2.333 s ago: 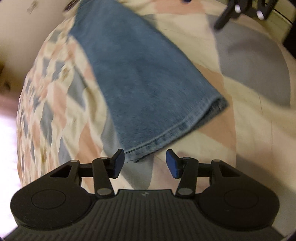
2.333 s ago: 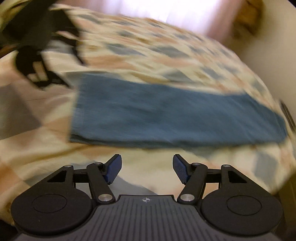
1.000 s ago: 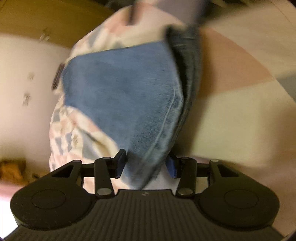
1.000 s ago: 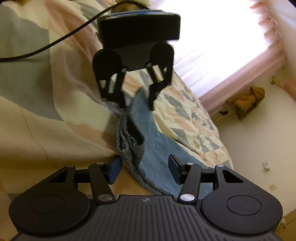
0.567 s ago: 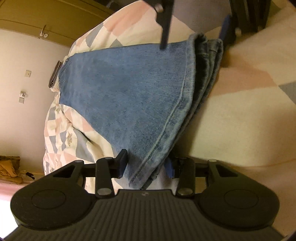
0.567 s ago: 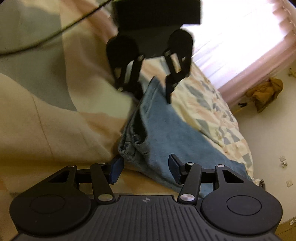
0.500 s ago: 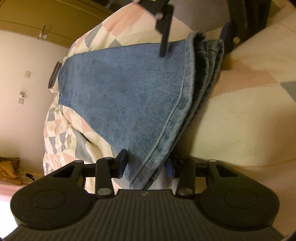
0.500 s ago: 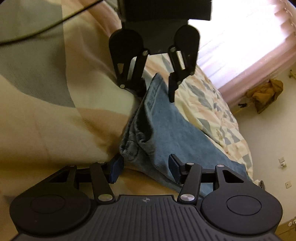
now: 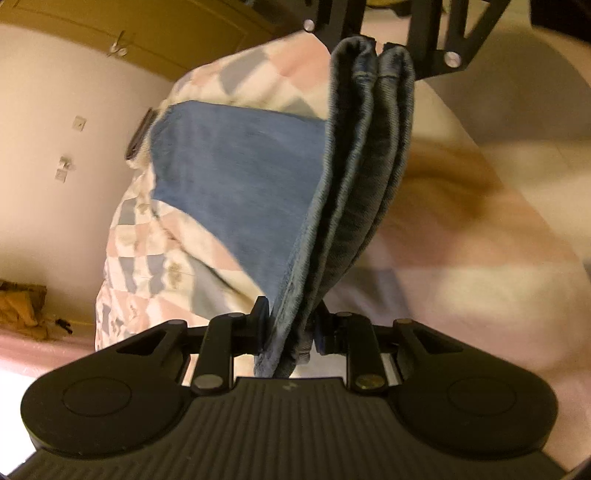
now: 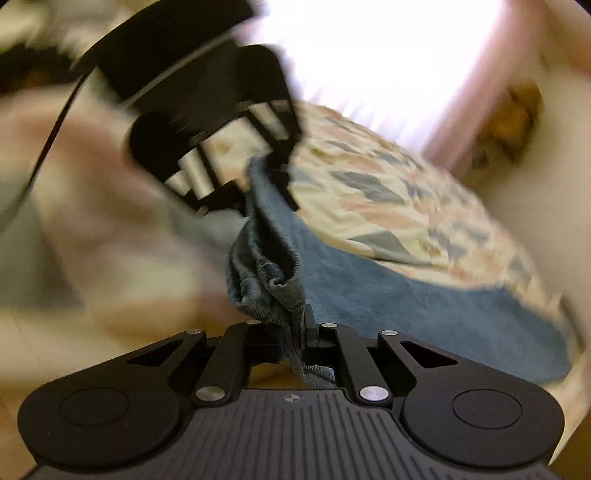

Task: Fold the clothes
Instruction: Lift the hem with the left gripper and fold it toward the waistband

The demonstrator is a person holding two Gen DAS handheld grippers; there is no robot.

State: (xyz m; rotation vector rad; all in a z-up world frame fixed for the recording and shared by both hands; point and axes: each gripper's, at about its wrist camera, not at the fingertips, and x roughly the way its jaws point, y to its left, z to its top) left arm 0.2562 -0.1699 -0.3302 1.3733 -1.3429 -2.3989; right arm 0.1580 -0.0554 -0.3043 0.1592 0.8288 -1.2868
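two grippers pinch one end of the jeans (image 9: 236, 177), which lie on a patchwork quilt (image 9: 461, 236).

left wrist view: the left gripper (image 9: 290, 328) has its fingers closed narrow on the bunched denim edge, with folded layers standing up between the pads. from there the edge runs away to the right gripper (image 9: 373, 35) at the top of the frame, which holds the far corner. the rest of the jeans spreads flat to the left over the quilt. a pale wall (image 9: 48, 155) with small fittings lies beyond. no writing or label can be read.

right wrist view: the right gripper (image 10: 291, 339) has its fingers nearly together, clamping a crumpled wad of hem. the left gripper (image 10: 258, 184), blurred, grips the same edge further off, with a cable (image 10: 55, 122) trailing from it. the jeans stretch to the right across the quilt toward a bright window (image 10: 369, 48). the only marking is a small moulded emblem on each gripper body, too small to read.
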